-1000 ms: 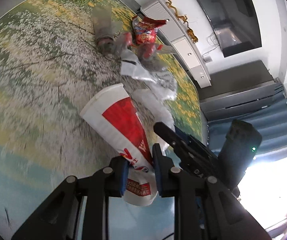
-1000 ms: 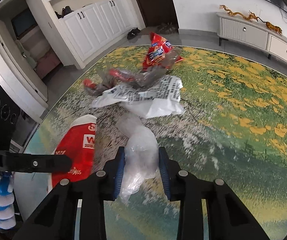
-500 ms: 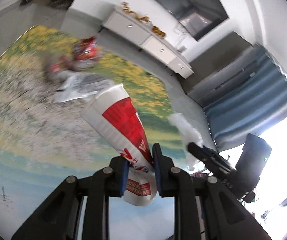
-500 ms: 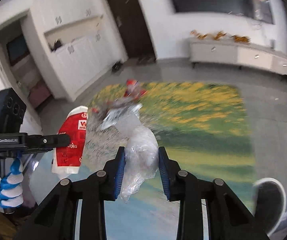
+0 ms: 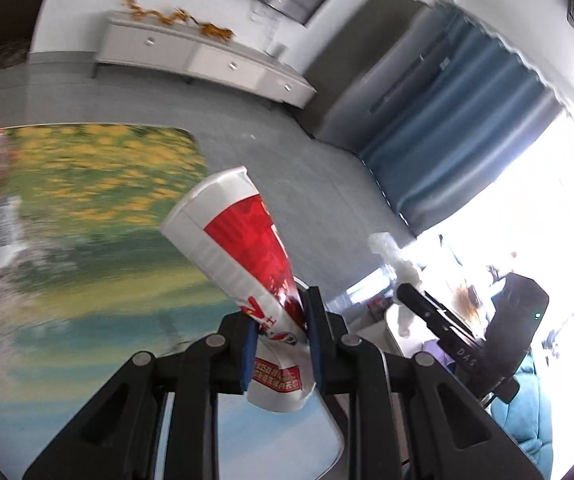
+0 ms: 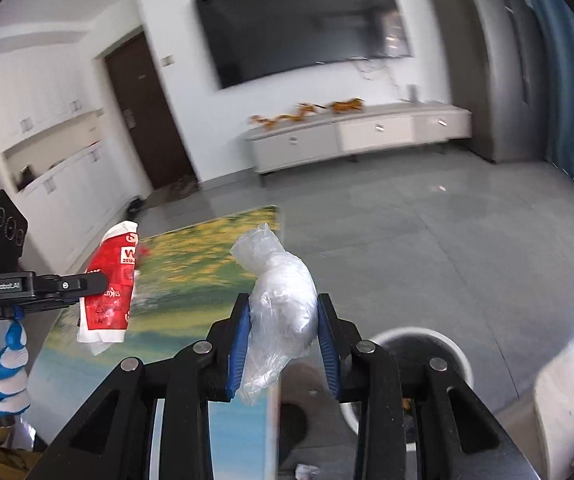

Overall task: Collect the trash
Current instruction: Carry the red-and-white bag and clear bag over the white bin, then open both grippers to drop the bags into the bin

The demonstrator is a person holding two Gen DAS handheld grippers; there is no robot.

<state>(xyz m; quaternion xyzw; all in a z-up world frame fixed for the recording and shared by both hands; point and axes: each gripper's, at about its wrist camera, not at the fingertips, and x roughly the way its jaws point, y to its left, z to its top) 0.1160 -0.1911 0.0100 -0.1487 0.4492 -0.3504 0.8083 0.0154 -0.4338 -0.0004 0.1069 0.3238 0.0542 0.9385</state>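
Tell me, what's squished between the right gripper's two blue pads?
A crumpled clear plastic bag, pinched in the right gripper; the right wrist view shows it.

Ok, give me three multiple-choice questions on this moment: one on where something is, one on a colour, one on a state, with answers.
1. Where is the bin?
A. on the table
B. on the floor, low right of the right tool
C. on the TV cabinet

2. What colours is the paper cup?
A. red and white
B. blue and yellow
C. all green

3. What is the left tool doing?
A. open, holding nothing
B. shut on the cup
C. shut on the clear plastic bag

Answers: B, its white rim shows there; A, red panel on white; B, its pads squeeze the cup's base.
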